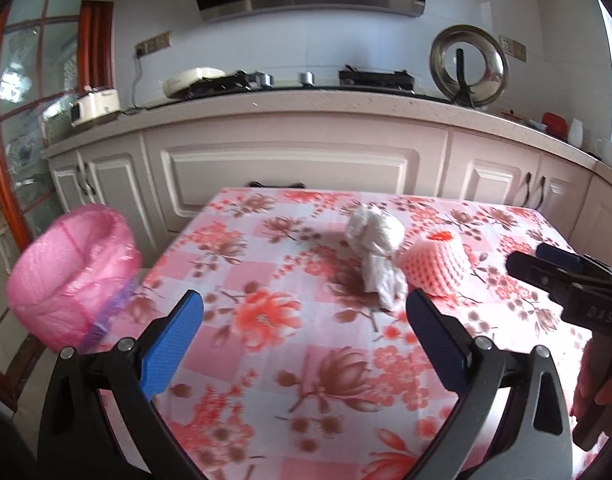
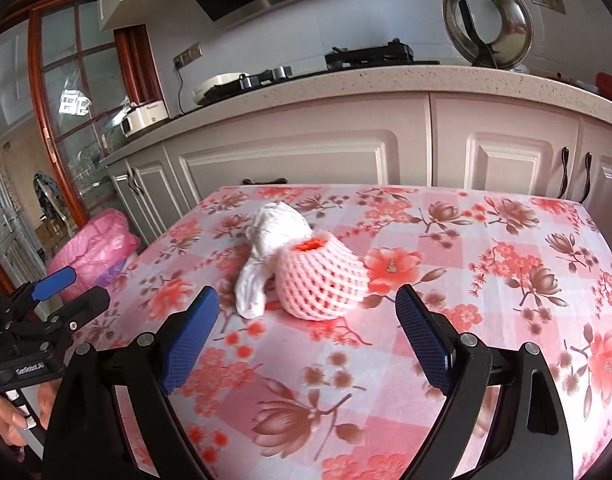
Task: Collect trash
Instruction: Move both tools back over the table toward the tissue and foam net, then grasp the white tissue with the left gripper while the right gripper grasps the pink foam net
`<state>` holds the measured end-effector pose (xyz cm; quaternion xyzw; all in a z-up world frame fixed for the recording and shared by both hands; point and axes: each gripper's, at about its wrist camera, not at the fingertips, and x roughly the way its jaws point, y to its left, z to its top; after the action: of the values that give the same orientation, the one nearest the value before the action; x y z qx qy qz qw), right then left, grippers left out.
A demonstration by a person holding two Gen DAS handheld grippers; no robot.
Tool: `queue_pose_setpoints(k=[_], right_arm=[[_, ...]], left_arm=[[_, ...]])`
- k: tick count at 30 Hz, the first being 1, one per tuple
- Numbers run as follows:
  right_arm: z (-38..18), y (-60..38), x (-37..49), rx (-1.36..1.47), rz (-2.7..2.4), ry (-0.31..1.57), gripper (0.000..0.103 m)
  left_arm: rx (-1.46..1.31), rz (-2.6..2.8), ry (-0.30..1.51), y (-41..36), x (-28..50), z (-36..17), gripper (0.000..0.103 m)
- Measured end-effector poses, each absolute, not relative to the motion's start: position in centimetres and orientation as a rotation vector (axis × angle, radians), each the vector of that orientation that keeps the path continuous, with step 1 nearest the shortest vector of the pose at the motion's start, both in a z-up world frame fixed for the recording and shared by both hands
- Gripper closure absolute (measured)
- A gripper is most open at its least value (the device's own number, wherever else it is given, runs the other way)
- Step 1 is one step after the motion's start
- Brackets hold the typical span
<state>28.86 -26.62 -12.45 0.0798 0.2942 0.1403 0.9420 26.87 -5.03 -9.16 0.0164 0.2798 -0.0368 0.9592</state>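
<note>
Foam net [image 2: 320,280] hides part of white wad [image 2: 265,252]; both claws gape empty.

The counter [image 2: 486,240] wears a pink-and-white checked cloth printed with red flowers. On it lie a crumpled white bag [image 2: 271,240] and a pink foam net [image 2: 320,280], touching, the bag to the net's left.
</note>
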Motion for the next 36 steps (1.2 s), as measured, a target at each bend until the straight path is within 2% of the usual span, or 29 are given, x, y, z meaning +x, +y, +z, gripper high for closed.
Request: queue_pose_setpoints(k=[13, 22, 26, 30, 36], right_arm=[[-16.3, -25.0, 36.4, 0.126, 0.293, 0.742, 0.018], [-18.2, -23.4, 40.9, 0.098, 0.315, 0.838, 0.019], [-18.1, -23.6, 40.8, 0.090, 0.334, 0.830, 0.030], [-17.8, -25.2, 39.9, 0.110, 0.321, 0.801, 0.046], [-16.7, -29.1, 38.3, 0.163, 0.250, 0.738, 0.049]], left_arm=[[0.023, -0.107, 0.642, -5.0, 30.9, -12.4, 0.005], [-0.030, -0.082, 0.671, -4.0, 35.3, -12.7, 0.005], [-0.032, -0.095, 0.664, -4.6, 36.9, -12.5, 0.005], [-0.014, -0.115, 0.675, -6.3, 38.7, -12.7, 0.005], [0.012, -0.155, 0.678, -10.1, 41.2, -13.1, 0.005]])
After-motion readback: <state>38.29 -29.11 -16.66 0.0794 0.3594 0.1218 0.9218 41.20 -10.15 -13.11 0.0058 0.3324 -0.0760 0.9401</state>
